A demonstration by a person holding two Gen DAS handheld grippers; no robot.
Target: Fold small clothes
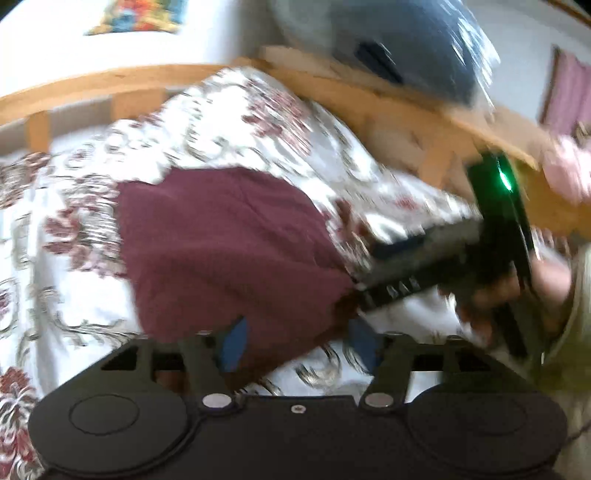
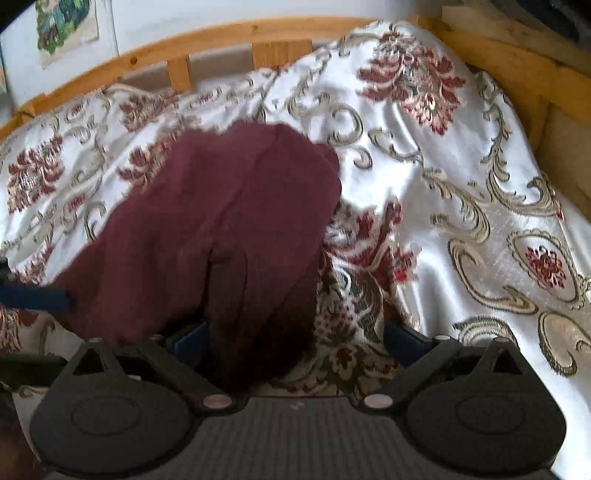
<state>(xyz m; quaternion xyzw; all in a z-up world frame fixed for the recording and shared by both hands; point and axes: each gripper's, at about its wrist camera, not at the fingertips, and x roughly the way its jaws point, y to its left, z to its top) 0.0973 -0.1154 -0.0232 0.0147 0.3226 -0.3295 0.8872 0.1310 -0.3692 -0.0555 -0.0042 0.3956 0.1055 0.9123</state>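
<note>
A small maroon garment lies on a white bedspread with red and gold flowers. My left gripper is open, its blue pads standing wide at the garment's near edge, with cloth between them. In the right wrist view the same garment reaches down between my right gripper's open blue pads. The right gripper also shows in the left wrist view, at the garment's right edge. The left gripper's blue finger touches the garment's left edge.
A wooden bed frame runs along the back and right sides of the bedspread. A blue-grey bundle sits on the frame at the upper right. Pictures hang on the wall.
</note>
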